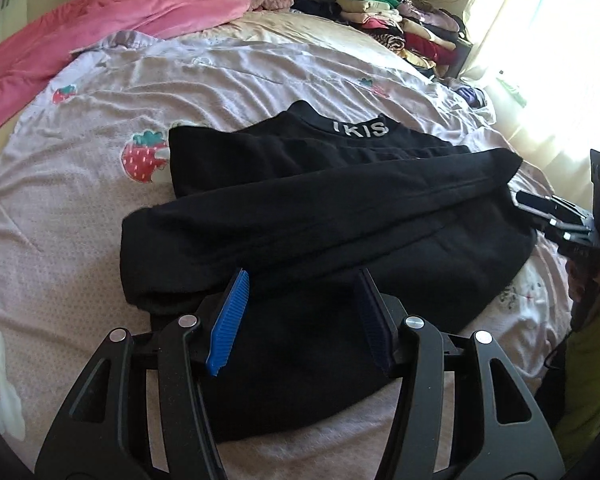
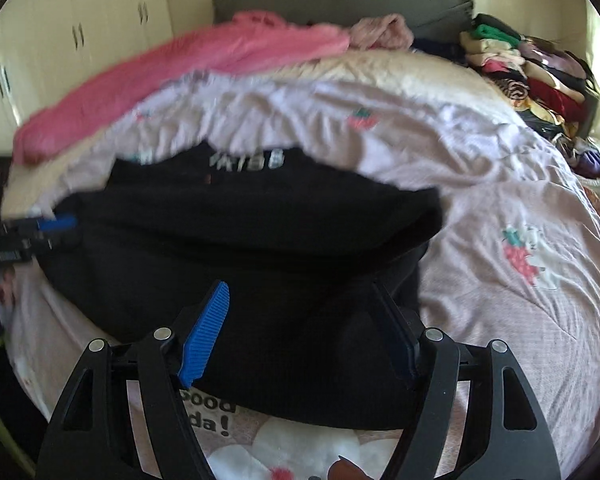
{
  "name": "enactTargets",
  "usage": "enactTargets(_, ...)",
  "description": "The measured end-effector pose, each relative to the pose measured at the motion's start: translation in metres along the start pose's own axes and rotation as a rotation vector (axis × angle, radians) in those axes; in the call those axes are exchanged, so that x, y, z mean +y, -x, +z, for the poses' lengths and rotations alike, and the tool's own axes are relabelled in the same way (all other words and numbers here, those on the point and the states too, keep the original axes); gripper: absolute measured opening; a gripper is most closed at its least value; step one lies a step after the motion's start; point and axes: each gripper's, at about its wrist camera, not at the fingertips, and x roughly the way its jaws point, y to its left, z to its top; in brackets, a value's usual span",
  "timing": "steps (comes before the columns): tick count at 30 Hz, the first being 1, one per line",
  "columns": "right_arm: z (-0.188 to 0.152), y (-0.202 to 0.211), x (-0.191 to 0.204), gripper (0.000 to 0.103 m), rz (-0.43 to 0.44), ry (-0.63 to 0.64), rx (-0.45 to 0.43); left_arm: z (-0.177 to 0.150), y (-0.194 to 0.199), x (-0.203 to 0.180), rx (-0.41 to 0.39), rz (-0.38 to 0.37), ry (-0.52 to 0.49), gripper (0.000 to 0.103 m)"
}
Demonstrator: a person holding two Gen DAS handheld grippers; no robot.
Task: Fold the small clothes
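Note:
A small black sweater (image 1: 320, 208) with white collar lettering lies flat on the bed, its sleeves folded across the body. My left gripper (image 1: 302, 280) is open, its blue pads apart just above the sweater's near hem, holding nothing. My right gripper (image 2: 300, 292) is open too, hovering over the sweater (image 2: 260, 248) near its lower edge; this view is blurred. The right gripper also shows at the right edge of the left wrist view (image 1: 540, 208), beside the sweater's right side. The left gripper shows at the left edge of the right wrist view (image 2: 40, 228).
The pale pink quilt (image 1: 80, 200) with strawberry prints covers the bed. A pink blanket (image 1: 80, 28) lies bunched at the far left. A stack of folded clothes (image 1: 400, 20) stands at the far right by the bright curtain (image 1: 540, 60). White cupboards (image 2: 60, 40) stand beyond the bed.

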Motion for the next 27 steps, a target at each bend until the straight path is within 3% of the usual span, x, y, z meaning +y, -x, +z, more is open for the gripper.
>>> enactTargets(7, 0.005, -0.029, 0.005, 0.072, 0.024, 0.0, 0.027, 0.017, -0.015, 0.003, 0.004, 0.025, -0.014, 0.047)
enactTargets(14, 0.034, -0.042, -0.012, 0.071, 0.101, -0.098, -0.046, 0.05, -0.026, 0.014, -0.024, 0.025, 0.014, 0.047)
enactTargets(20, 0.059, -0.048, -0.029, 0.071, 0.013, -0.104, -0.11, 0.087, -0.02, 0.037, -0.134, 0.06, 0.058, 0.048)
enactTargets(22, 0.066, -0.05, -0.037, 0.071, -0.015, -0.124, -0.118, 0.09, -0.003, 0.052, -0.183, 0.047, 0.113, 0.057)
enactTargets(27, 0.066, -0.044, -0.052, 0.07, -0.055, -0.134, -0.149, 0.088, 0.025, 0.08, -0.225, 0.095, 0.179, 0.06)
